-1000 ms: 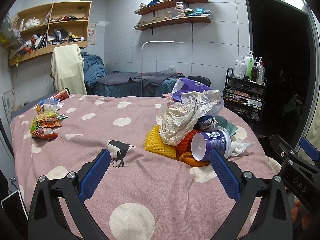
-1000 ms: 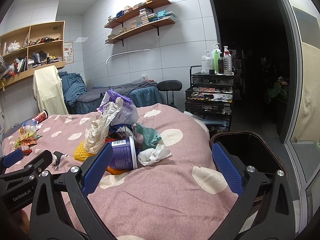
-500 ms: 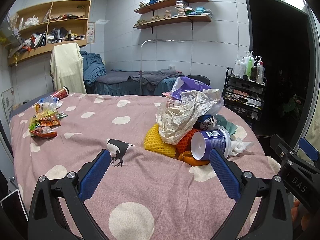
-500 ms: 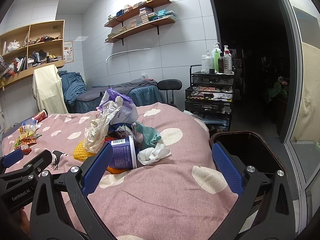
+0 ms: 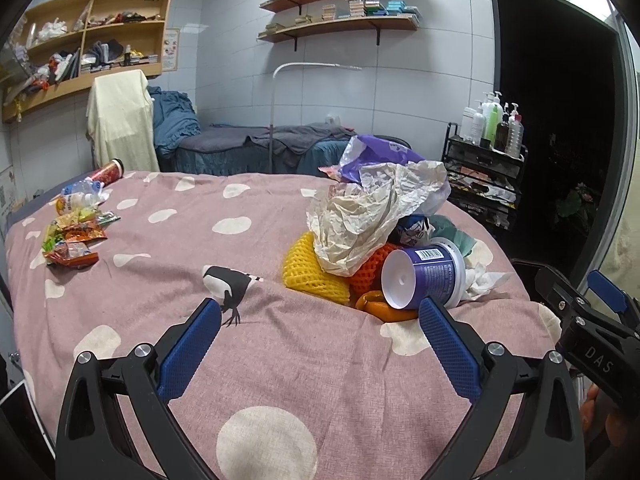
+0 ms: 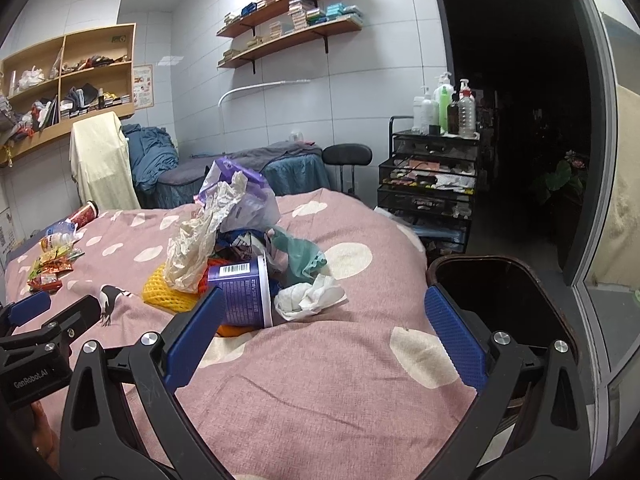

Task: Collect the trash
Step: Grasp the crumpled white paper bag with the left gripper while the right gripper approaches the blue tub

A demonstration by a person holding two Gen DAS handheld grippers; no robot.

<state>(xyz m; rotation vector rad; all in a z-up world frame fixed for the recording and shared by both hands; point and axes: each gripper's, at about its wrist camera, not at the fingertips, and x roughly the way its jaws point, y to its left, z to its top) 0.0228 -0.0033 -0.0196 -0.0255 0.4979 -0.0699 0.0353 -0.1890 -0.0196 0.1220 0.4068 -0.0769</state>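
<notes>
A heap of trash lies on the pink dotted bed cover (image 5: 168,280): crumpled paper (image 5: 360,216), a purple bag (image 5: 380,156), yellow foam net (image 5: 310,272), a purple tub (image 5: 426,272) on its side, orange peel (image 5: 380,306) and white tissue (image 6: 308,298). Snack wrappers (image 5: 72,240) and a bottle (image 5: 78,198) lie at the far left. My left gripper (image 5: 318,344) is open and empty, just short of the heap. My right gripper (image 6: 320,332) is open and empty, beside the tub (image 6: 244,294).
A dark bin (image 6: 500,292) stands off the bed's right edge. A black trolley (image 6: 432,184) with bottles stands behind it, next to a dark doorway. A red can (image 5: 110,170) lies at the bed's far left. A second bed (image 5: 256,148) is beyond.
Both grippers have barely shifted; the view has crept slightly nearer the heap. Nothing was taken hold of or moved.
</notes>
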